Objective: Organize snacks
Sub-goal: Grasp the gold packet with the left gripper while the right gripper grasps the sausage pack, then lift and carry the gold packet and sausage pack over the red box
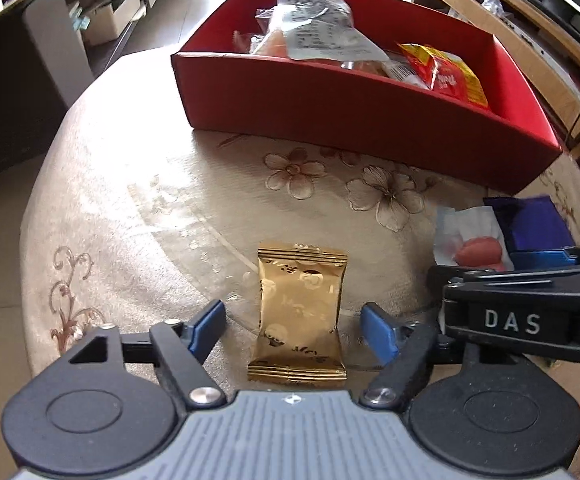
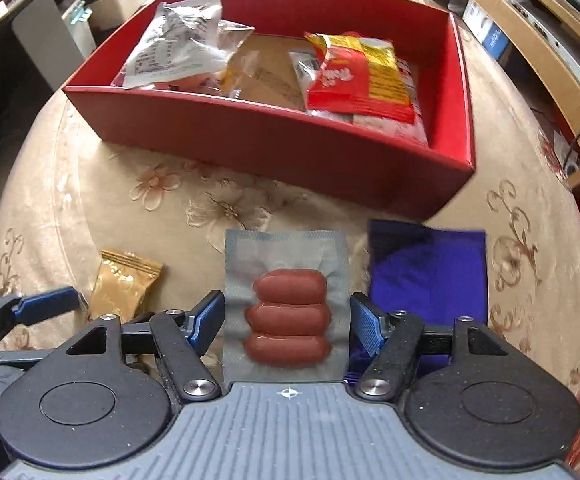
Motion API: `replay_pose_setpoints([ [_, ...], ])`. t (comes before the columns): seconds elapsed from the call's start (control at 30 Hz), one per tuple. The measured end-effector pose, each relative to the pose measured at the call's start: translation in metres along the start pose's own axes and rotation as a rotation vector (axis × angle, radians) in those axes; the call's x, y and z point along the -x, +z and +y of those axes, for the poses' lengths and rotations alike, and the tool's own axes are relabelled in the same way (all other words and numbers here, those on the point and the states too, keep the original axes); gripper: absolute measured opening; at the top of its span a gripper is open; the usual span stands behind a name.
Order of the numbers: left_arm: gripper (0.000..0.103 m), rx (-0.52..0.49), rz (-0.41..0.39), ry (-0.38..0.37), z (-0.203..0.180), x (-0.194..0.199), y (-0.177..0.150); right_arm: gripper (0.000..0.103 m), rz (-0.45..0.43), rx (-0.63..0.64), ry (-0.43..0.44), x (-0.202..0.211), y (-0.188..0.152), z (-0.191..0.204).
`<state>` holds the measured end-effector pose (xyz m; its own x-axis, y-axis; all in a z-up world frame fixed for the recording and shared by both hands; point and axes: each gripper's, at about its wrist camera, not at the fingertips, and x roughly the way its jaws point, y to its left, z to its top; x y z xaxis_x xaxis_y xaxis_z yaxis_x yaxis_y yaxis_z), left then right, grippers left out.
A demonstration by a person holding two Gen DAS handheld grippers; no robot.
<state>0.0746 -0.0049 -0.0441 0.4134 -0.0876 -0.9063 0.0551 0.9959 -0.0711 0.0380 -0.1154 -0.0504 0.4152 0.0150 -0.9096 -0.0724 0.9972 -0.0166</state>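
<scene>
Pick-up step: your left gripper (image 1: 293,330) straddles the gold packet (image 1: 300,314) and your right gripper (image 2: 286,324) the sausage pack (image 2: 285,306), both released; clench, then lift to the far red box (image 2: 273,136).

1. A box (image 2: 273,136) is set at the far side of the table (image 2: 89,200), with several snack packets (image 2: 354,80) inside.
2. Before it, a small wrapped snack (image 2: 123,284), a sausage pack (image 2: 285,308) and a flat packet (image 2: 430,272) are laid left to right.
</scene>
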Motion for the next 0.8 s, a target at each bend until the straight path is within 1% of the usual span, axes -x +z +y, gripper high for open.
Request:
replay_pose_setpoints([
  [0.07, 0.071, -0.013, 0.001, 0.004, -0.001, 0.0, 0.0, 0.074, 0.002, -0.006, 0.004, 0.0, 0.0, -0.004],
  [0.17, 0.065, -0.006, 0.002, 0.004, 0.002, 0.001, 0.001, 0.074, 0.002, -0.012, 0.011, 0.001, 0.0, -0.01],
  [0.27, 0.052, 0.0, 0.003, 0.002, 0.007, 0.004, 0.0, 0.074, 0.009, -0.018, 0.011, -0.002, 0.005, -0.014],
  [0.3, 0.044, 0.0, 0.003, -0.001, 0.008, 0.006, 0.0, 0.074, 0.011, -0.013, 0.009, -0.002, 0.005, -0.014],
  [0.33, 0.039, 0.0, 0.004, -0.006, 0.01, 0.007, -0.001, 0.074, 0.013, -0.006, 0.008, -0.002, 0.004, -0.014],
  [0.5, 0.039, 0.011, 0.027, -0.05, 0.018, 0.014, -0.012, 0.074, 0.025, 0.028, 0.004, -0.002, -0.01, -0.009],
  [0.57, 0.041, 0.024, 0.026, -0.052, 0.019, 0.014, -0.015, 0.074, 0.032, 0.039, 0.006, -0.003, -0.017, -0.006],
  [0.6, 0.044, 0.028, 0.025, -0.054, 0.019, 0.014, -0.014, 0.074, 0.036, 0.044, 0.004, -0.004, -0.02, -0.004],
  [0.63, 0.05, 0.033, 0.026, -0.056, 0.018, 0.013, -0.013, 0.074, 0.04, 0.051, 0.0, -0.006, -0.022, -0.002],
  [0.67, 0.053, 0.04, 0.025, -0.052, 0.017, 0.013, -0.013, 0.075, 0.037, 0.058, -0.009, -0.006, -0.023, 0.0],
  [0.73, 0.057, 0.043, 0.013, -0.01, 0.015, 0.008, -0.009, 0.075, 0.03, 0.07, -0.023, -0.006, -0.023, 0.003],
  [0.8, 0.058, 0.027, 0.002, 0.008, 0.011, 0.005, -0.007, 0.075, 0.035, 0.065, -0.012, -0.007, -0.022, 0.0],
])
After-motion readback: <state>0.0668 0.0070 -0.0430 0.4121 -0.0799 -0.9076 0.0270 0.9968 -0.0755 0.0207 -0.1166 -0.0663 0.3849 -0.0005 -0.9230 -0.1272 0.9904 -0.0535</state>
